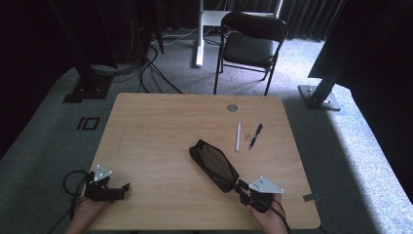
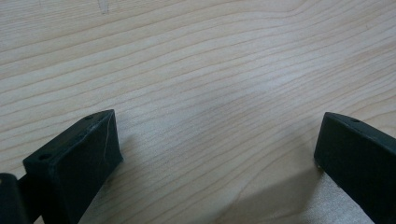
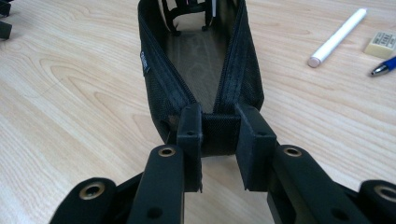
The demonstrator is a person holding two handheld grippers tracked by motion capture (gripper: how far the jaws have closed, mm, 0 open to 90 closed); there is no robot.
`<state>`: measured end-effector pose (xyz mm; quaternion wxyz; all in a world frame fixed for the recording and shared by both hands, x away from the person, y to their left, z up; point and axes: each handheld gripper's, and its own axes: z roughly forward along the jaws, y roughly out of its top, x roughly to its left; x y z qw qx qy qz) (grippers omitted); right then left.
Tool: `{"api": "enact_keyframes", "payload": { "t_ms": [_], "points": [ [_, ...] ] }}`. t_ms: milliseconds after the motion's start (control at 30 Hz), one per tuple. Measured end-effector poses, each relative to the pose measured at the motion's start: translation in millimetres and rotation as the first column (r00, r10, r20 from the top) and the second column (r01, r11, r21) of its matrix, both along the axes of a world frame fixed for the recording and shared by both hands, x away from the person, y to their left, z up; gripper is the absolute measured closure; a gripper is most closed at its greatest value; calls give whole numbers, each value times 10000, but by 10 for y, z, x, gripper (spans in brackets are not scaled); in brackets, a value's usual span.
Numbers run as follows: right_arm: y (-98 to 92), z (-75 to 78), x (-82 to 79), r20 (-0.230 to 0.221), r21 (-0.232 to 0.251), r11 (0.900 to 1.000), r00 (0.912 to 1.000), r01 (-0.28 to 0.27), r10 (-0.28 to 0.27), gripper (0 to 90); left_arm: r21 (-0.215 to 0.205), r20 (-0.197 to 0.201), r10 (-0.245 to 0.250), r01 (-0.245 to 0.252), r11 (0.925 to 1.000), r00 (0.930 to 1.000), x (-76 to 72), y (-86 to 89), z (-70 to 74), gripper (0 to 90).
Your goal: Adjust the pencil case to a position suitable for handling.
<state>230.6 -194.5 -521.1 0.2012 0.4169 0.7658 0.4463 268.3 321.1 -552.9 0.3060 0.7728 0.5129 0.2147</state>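
The black mesh pencil case (image 3: 201, 70) lies unzipped on the table (image 1: 156, 146), slightly right of centre, its inside showing bare mesh. The right gripper (image 3: 219, 135), at the case's 5 o'clock, pinches its near end. At its 1 o'clock lie 1 white pen (image 1: 238, 136), an eraser (image 3: 382, 44) and a blue pen (image 1: 255, 136). The left gripper (image 1: 108, 187), at its 8 o'clock, is spread wide over bare wood.

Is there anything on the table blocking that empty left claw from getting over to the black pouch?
Nothing visible does. Bare wooden table lies between the open left gripper and the black pencil pouch, whose near end the right gripper pinches. The white marker and blue pen lie beyond the pouch.
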Motion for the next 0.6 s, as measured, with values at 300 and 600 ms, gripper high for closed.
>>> {"api": "enact_keyframes", "payload": {
  "t_ms": [300,600],
  "points": [
    [-104,-19,-109,-99,43,9998,9998,189,-189,733,-1,2,2,-2,10000,10000,0,0,0,6],
    [-153,-13,-175,-8,-198,9995,9997,230,-230,729,1,0,-1,1,10000,10000,0,0,0,6]
  ]
}}
